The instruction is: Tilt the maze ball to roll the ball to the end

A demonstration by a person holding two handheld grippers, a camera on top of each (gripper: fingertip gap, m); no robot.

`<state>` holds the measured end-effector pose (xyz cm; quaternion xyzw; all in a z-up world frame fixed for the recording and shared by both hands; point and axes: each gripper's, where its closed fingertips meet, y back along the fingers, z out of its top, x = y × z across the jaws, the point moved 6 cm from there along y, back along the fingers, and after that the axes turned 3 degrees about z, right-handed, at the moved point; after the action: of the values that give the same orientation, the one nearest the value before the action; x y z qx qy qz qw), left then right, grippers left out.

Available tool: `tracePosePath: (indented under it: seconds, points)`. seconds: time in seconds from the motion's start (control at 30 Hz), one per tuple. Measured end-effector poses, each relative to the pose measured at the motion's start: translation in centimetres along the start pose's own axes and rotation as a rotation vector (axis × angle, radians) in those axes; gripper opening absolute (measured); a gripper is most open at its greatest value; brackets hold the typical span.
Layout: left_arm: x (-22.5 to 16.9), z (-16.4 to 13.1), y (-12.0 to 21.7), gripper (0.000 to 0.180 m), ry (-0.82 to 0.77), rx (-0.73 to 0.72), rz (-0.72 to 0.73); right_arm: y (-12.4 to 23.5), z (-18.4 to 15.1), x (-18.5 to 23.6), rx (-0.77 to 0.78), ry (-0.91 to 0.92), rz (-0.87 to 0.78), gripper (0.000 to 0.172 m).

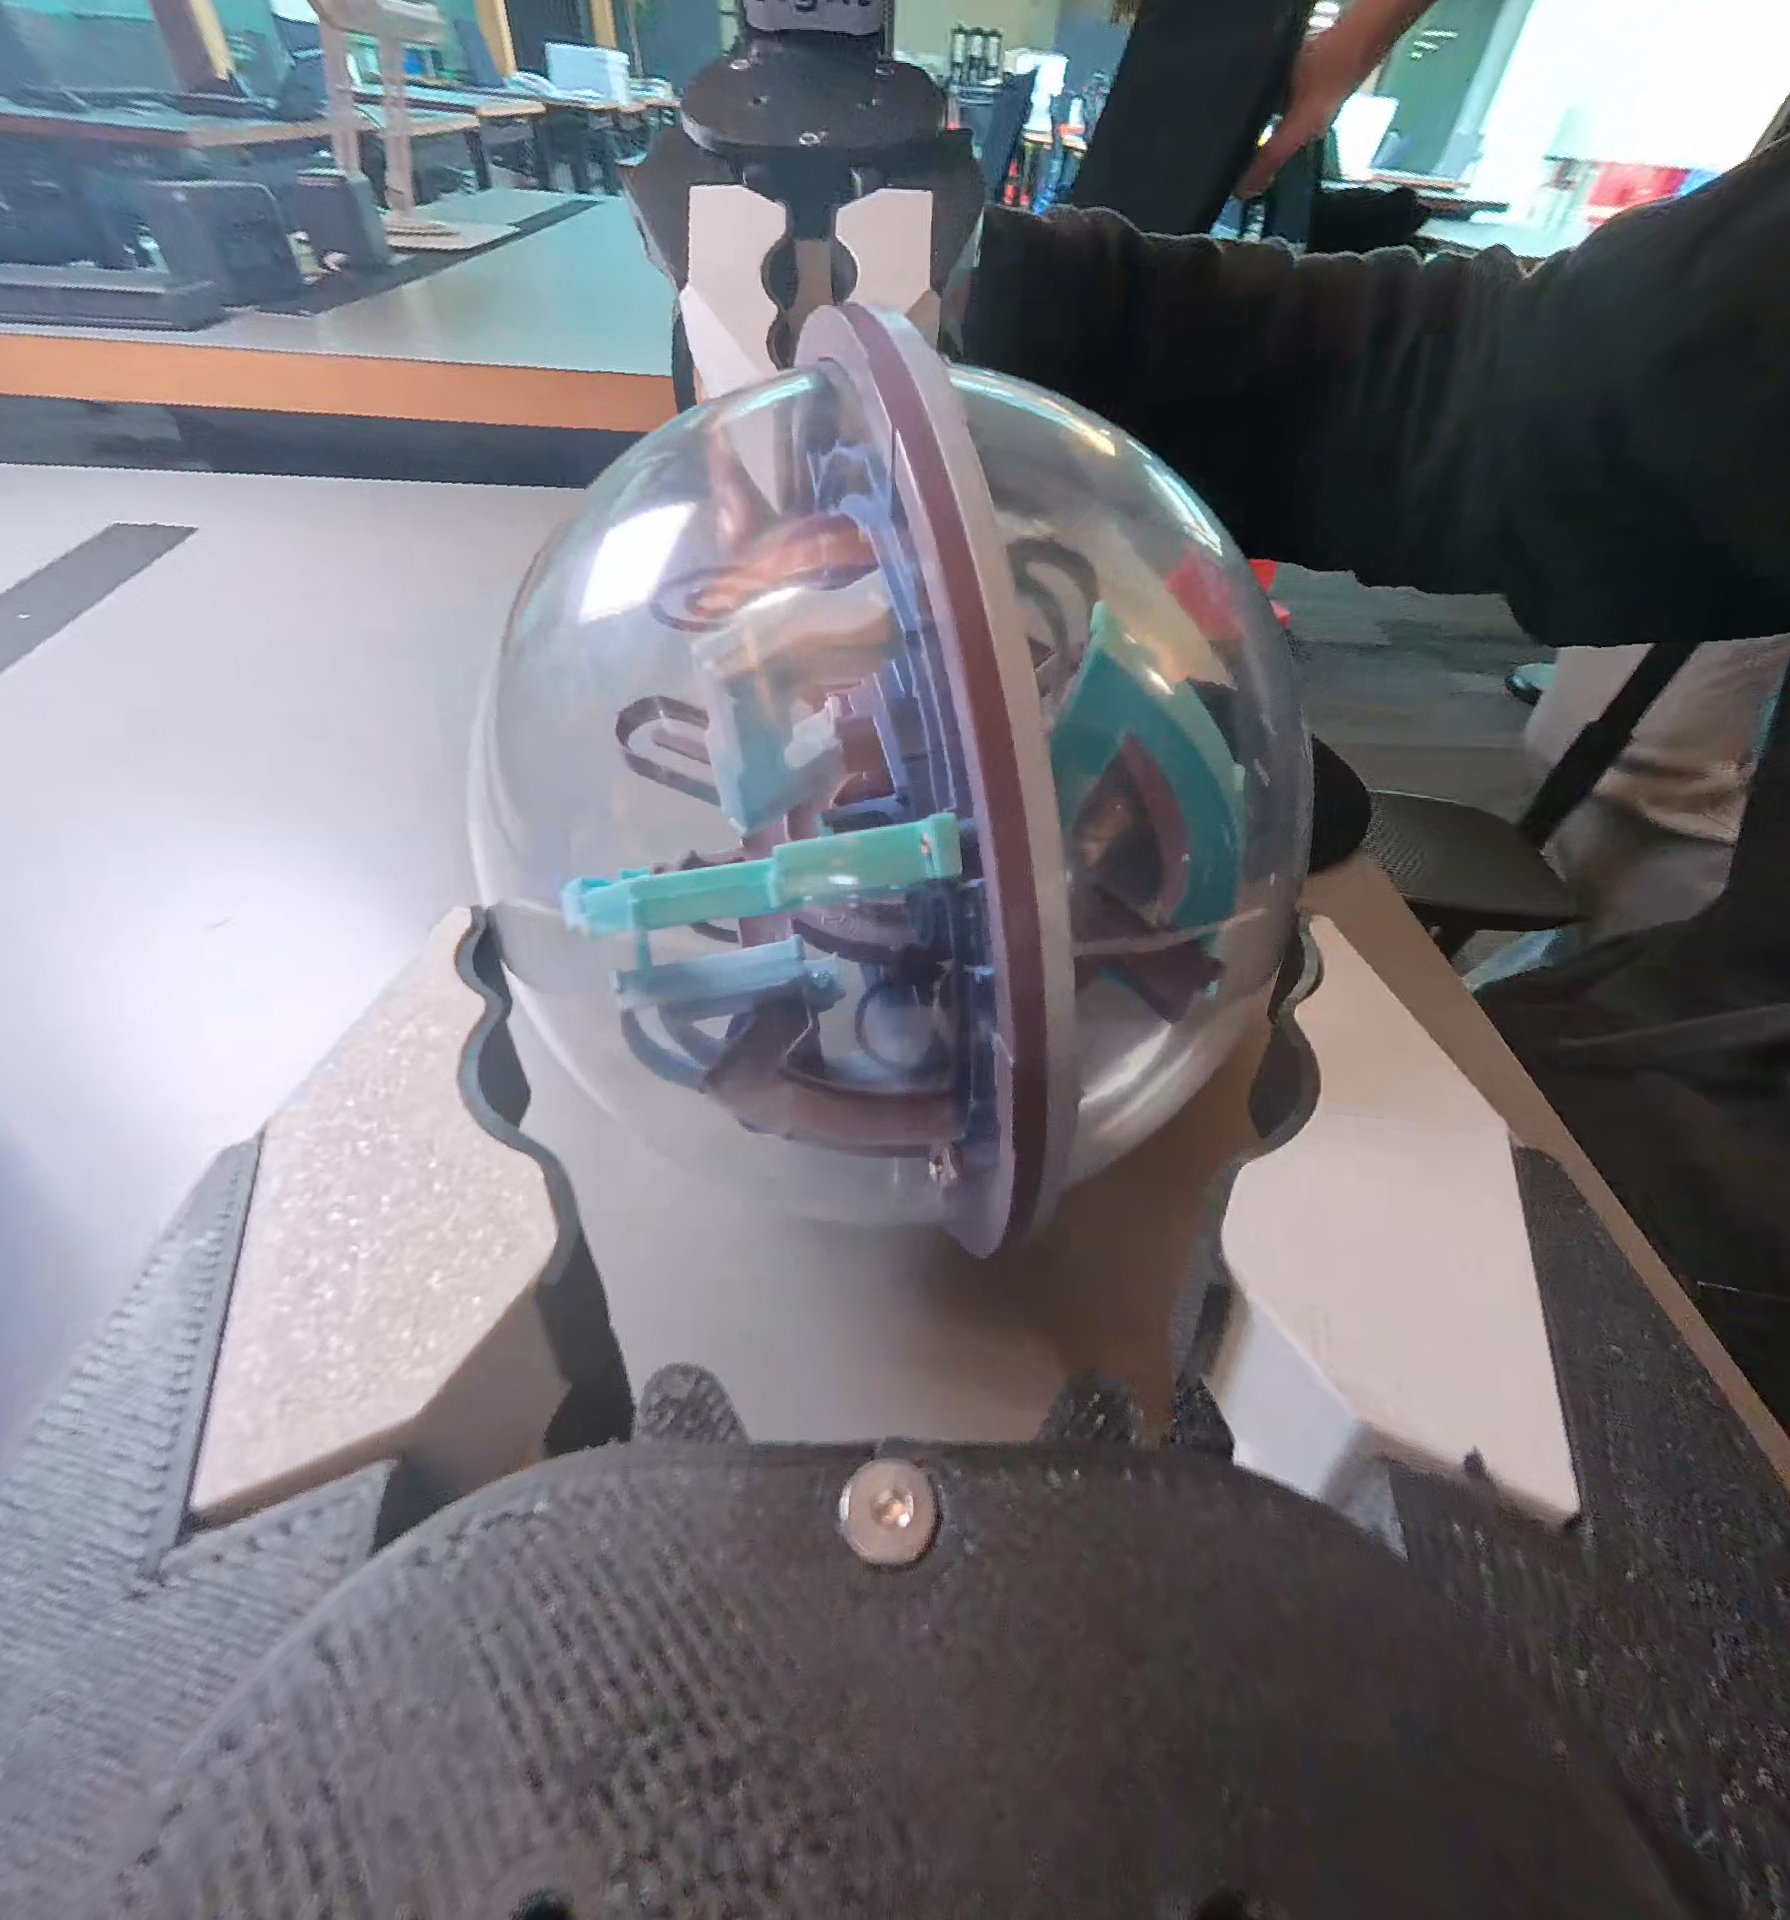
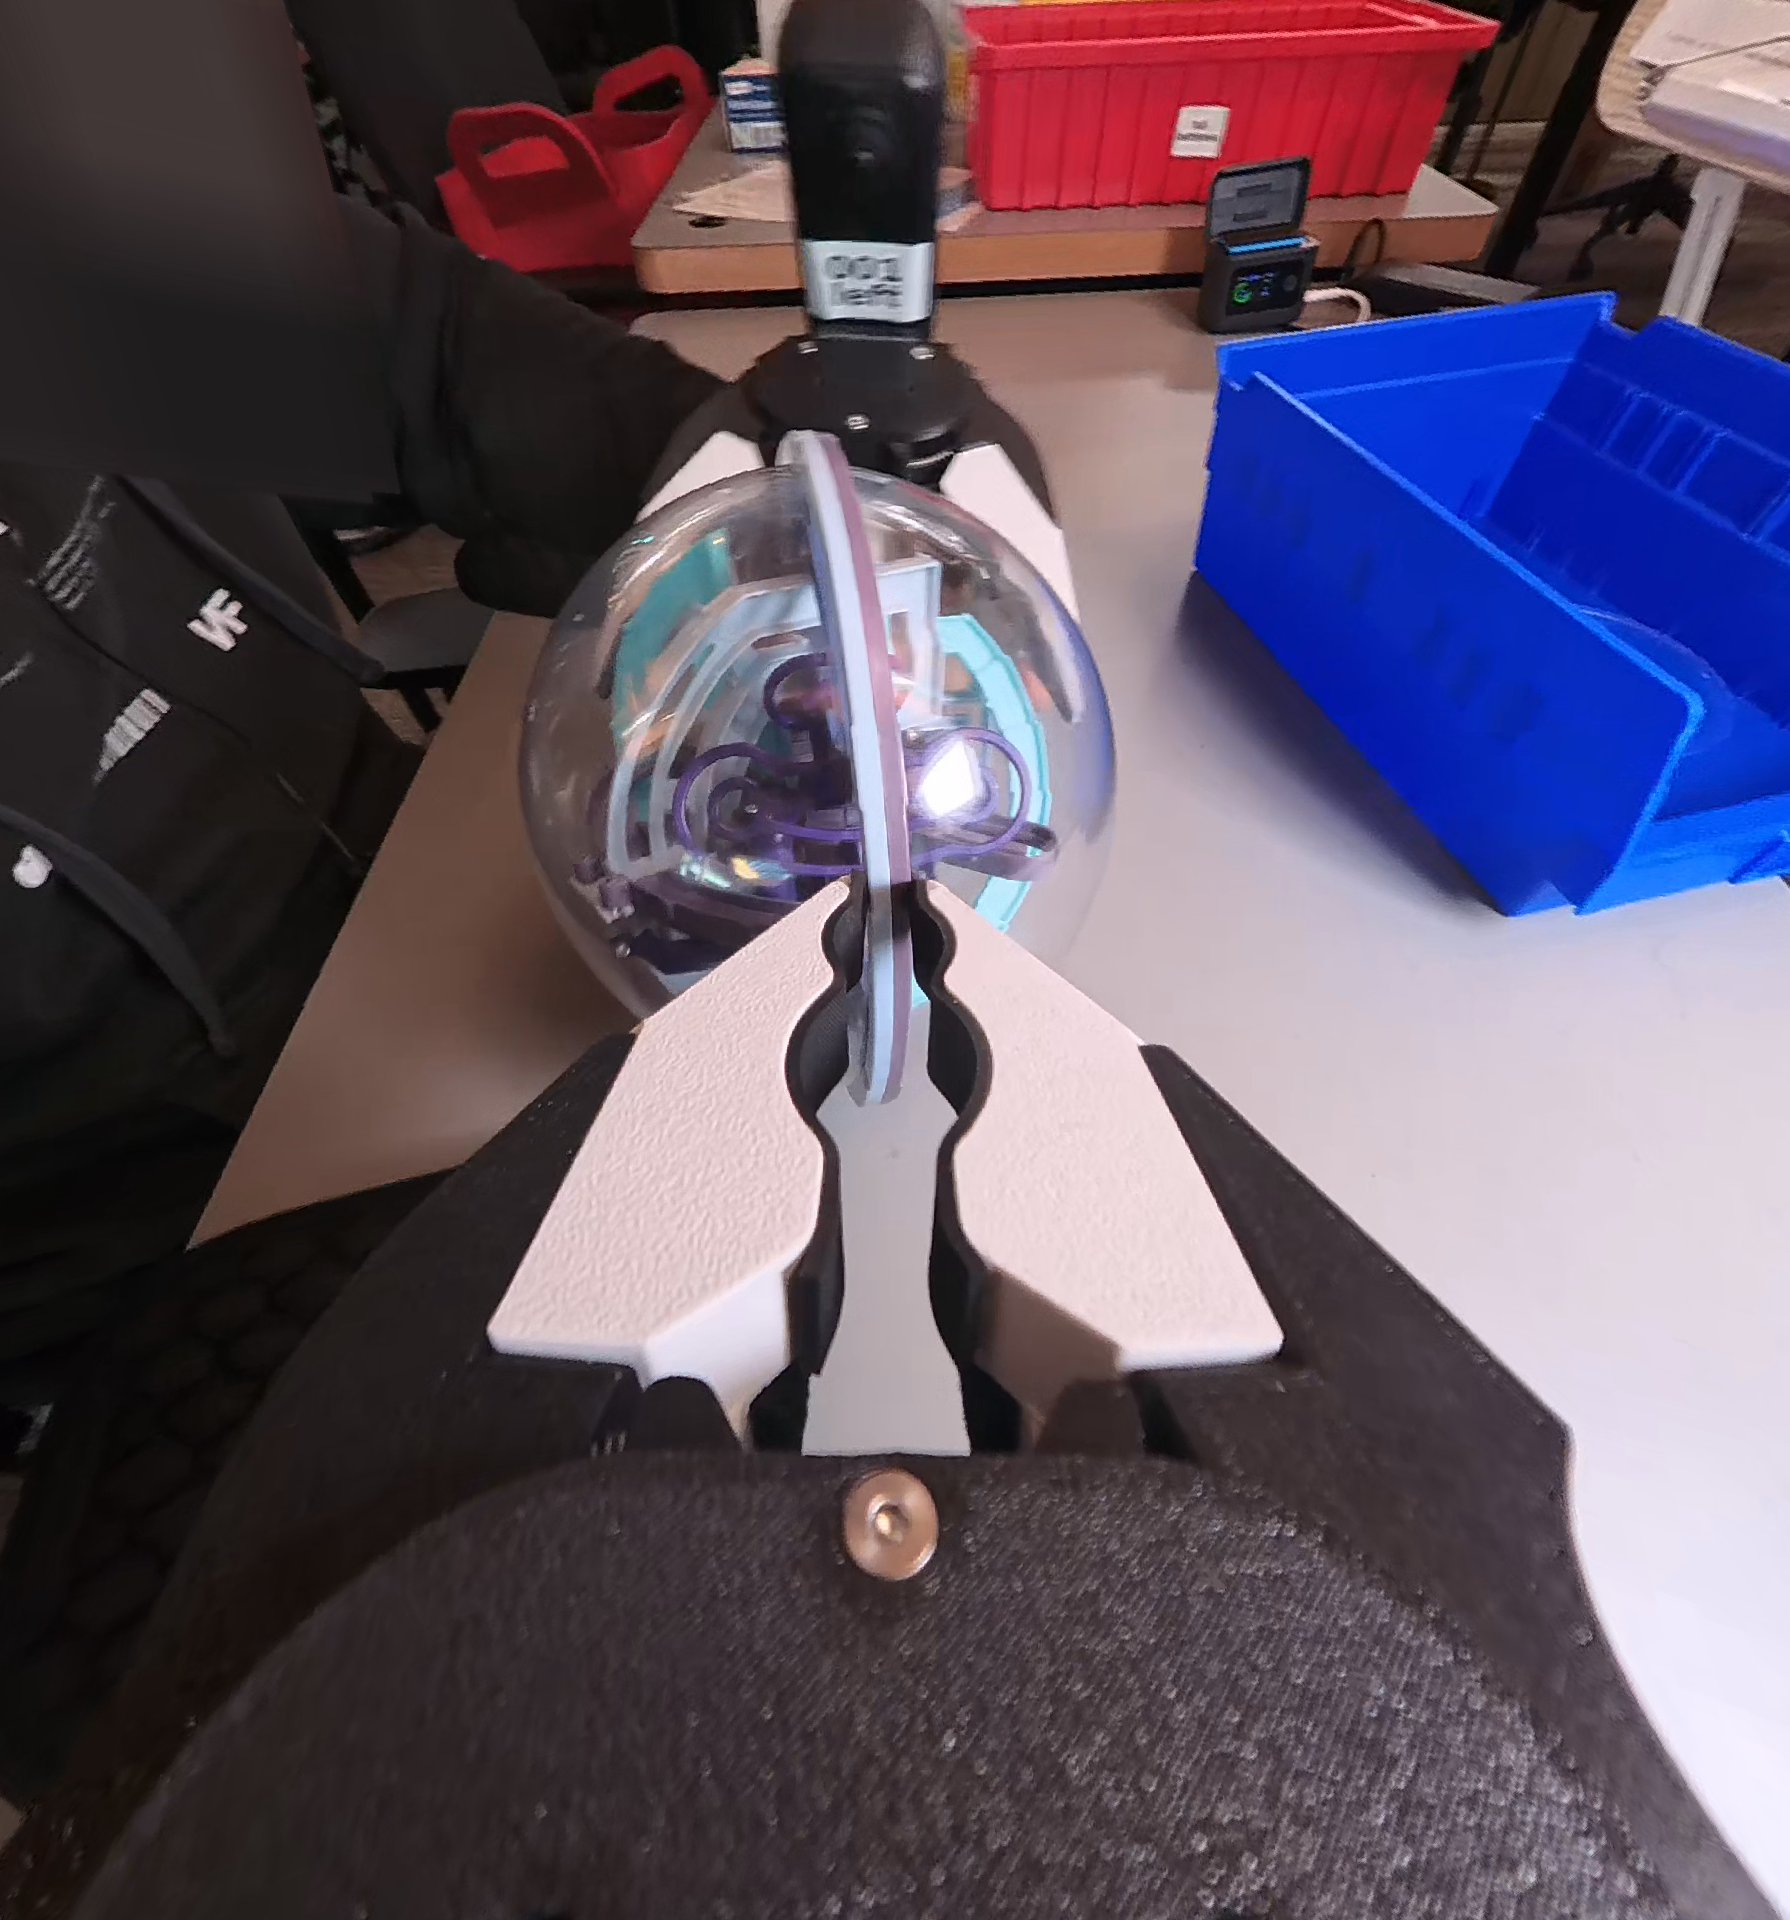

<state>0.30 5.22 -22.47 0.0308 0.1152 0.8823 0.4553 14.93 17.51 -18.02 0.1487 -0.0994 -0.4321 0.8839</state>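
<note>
Your left hand-held gripper [image 1: 891, 935] is spread wide, and the maze ball [image 1: 870, 790] sits between its two fingers. The left fingertip [image 1: 480, 956] is at the clear shell and the right fingertip [image 1: 1296, 966] is at the other side, but you cannot tell from here if they press on it. The maze ball is over the pale counter [image 1: 143, 831], near the edge, with its flat purple-and-white rim [image 1: 958, 727] standing almost upright. Inside the shell you see teal and purple tracks; the small ball itself is not clear to see.

Your right hand-held gripper [image 2: 880, 914] is clenched on this rim [image 2: 875, 997], with both dark pads against the thin edge. Farther right on the counter [image 2: 1390, 1143] stands a blue bin [image 2: 1493, 644], well apart from the maze ball [image 2: 818, 727]. Behind it there is a red crate [image 2: 1182, 104] on another counter.
</note>
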Motion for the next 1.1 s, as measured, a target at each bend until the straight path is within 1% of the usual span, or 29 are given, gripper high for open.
tracePosePath:
  seconds: [0.1,0.13,0.17,0.23,0.3,0.37,0.47,0.57,0.63,0.7,0.77,0.83,0.87,0.97,1.03,1.07,1.1]
  points:
    - [-0.5,-0.2,0.2,0.142,-0.010,-0.007,0.045,-0.2,0.3,0.3,0.000,-0.006,-0.079,0.007]
    - [-0.6,-0.3,0.3,0.142,-0.010,-0.011,0.058,-0.1,0.4,0.3,0.005,-0.014,-0.126,0.018]
    - [-0.7,-0.3,0.4,0.142,-0.007,-0.017,0.069,0.1,0.5,0.5,0.010,-0.033,-0.173,0.035]
    - [-0.9,-0.3,0.4,0.141,-0.002,-0.021,0.089,0.7,0.6,1.4,0.020,-0.077,-0.273,0.055]
    - [-1.0,-0.2,0.3,0.141,0.002,-0.020,0.107,1.1,0.6,3.0,0.048,-0.113,-0.399,0.074]
    - [-1.2,-0.1,0.1,0.141,0.009,-0.021,0.130,0.5,0.5,5.2,0.074,-0.166,-0.532,0.097]
    - [-1.6,0.0,-0.1,0.140,0.018,-0.031,0.178,-1.9,-0.2,8.0,0.071,-0.296,-0.735,0.115]
    - [-2.2,0.1,-0.2,0.139,0.020,-0.039,0.216,-4.9,-1.1,9.7,0.122,-0.310,-0.836,0.128]
    - [-2.8,0.2,-0.2,0.138,0.017,-0.047,0.224,-6.1,-1.2,9.8,0.094,-0.312,-0.836,0.130]
    - [-3.4,0.5,0.0,0.135,0.011,-0.065,0.219,-6.3,-1.6,9.5,0.088,-0.311,-0.805,0.132]
    - [-4.0,0.5,0.4,0.138,0.009,-0.065,0.204,-6.3,-2.1,9.2,0.086,-0.302,-0.728,0.131]
    - [-4.4,0.7,1.2,0.136,0.023,-0.093,0.133,-6.2,-2.5,9.1,0.099,-0.261,-0.657,0.128]
    - [-4.5,0.8,1.9,0.130,0.031,-0.112,0.084,-6.0,-2.7,9.0,0.117,-0.239,-0.622,0.129]
    - [-3.8,1.0,3.9,0.103,0.084,-0.155,-0.072,-5.7,-3.1,8.6,0.157,-0.192,-0.507,0.129]
    - [-2.8,1.2,4.8,0.072,0.107,-0.167,-0.155,-5.7,-3.6,8.3,0.200,-0.161,-0.436,0.128]
    - [-1.9,1.2,5.1,0.065,0.105,-0.176,-0.165,-5.7,-3.8,8.2,0.223,-0.144,-0.404,0.127]
    - [-0.5,1.3,5.2,0.075,0.103,-0.193,-0.106,-5.8,-4.0,8.0,0.239,-0.131,-0.373,0.126]
